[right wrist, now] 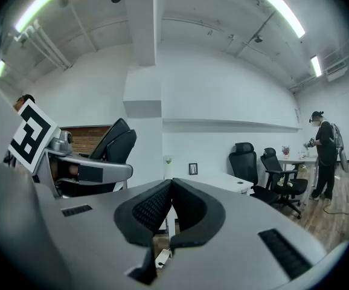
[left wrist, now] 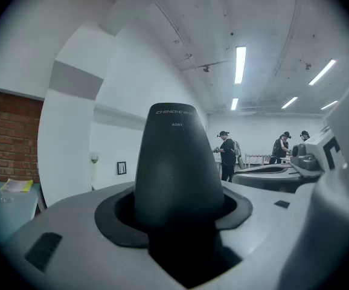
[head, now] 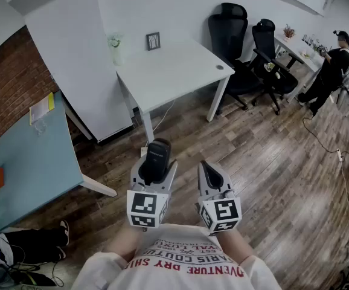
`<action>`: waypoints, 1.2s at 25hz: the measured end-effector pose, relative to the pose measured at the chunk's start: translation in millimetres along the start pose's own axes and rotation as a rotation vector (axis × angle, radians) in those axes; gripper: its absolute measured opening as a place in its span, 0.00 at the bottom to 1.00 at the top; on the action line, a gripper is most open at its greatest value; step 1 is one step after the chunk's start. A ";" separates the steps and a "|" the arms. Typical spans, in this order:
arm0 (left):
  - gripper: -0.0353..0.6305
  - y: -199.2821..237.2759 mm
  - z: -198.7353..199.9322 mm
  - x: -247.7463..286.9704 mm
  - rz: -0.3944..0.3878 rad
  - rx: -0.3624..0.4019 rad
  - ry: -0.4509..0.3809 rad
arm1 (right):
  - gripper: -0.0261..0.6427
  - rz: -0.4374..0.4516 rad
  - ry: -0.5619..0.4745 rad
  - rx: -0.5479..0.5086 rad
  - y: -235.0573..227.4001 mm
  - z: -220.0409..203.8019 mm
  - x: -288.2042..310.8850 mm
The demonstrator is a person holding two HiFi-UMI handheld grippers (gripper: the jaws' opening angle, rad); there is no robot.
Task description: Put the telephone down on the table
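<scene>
The telephone [head: 156, 159] is a black handset standing upright between the jaws of my left gripper [head: 154, 169], which is shut on its lower part. In the left gripper view the telephone [left wrist: 177, 168] fills the centre and hides what lies behind it. My right gripper [head: 208, 171] is held beside the left one at the same height over the wooden floor. In the right gripper view its pads [right wrist: 153, 207] meet with nothing between them. The white table [head: 174, 65] stands ahead, well apart from both grippers.
On the white table's far edge stand a small picture frame [head: 153, 40] and a vase [head: 116, 47]. A pale blue table [head: 23, 156] is at the left. Two black office chairs [head: 241, 41] and a person [head: 334, 71] are at the back right. A white column [head: 78, 59] stands beside the table.
</scene>
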State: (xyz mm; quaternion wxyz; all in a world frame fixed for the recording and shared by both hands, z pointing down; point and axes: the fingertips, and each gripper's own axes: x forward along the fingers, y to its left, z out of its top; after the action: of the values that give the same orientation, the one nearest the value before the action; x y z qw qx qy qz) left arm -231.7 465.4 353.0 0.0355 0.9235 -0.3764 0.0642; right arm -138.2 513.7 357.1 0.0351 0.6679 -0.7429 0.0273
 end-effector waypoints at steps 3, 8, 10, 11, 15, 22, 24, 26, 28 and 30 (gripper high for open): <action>0.48 7.4 -0.7 3.9 -0.012 -0.002 0.004 | 0.08 -0.003 -0.002 0.002 4.0 -0.4 8.7; 0.48 22.5 -4.0 7.9 -0.031 0.005 0.019 | 0.08 -0.035 -0.029 -0.047 16.0 3.6 21.3; 0.48 30.0 -5.5 9.7 -0.040 0.003 0.022 | 0.08 -0.048 -0.042 -0.043 20.3 4.9 27.4; 0.48 33.2 -6.4 10.6 -0.046 0.000 0.022 | 0.08 -0.054 -0.042 -0.036 21.7 4.0 30.4; 0.48 46.8 -16.5 13.4 -0.071 -0.030 0.032 | 0.08 -0.061 -0.025 -0.010 29.2 -3.5 40.3; 0.48 59.0 -30.1 43.5 -0.086 -0.073 0.061 | 0.08 -0.049 -0.008 0.008 10.5 -14.8 65.3; 0.48 60.7 -29.6 59.6 -0.078 -0.073 0.062 | 0.08 -0.043 -0.008 0.012 -3.5 -17.4 77.6; 0.48 62.2 -26.6 78.1 -0.064 -0.071 0.064 | 0.08 -0.029 -0.007 0.019 -19.5 -18.3 91.7; 0.48 62.7 -22.9 98.4 -0.040 -0.069 0.069 | 0.08 -0.005 -0.003 0.027 -37.5 -18.2 106.8; 0.48 62.5 -18.9 122.0 -0.013 -0.068 0.074 | 0.08 0.019 -0.002 0.032 -59.7 -17.0 123.3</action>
State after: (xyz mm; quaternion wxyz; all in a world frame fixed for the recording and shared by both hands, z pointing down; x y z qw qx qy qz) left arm -190.8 338.6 390.5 0.0812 0.9212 -0.3707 0.0853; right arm -91.5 386.7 384.6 0.0234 0.6612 -0.7488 0.0389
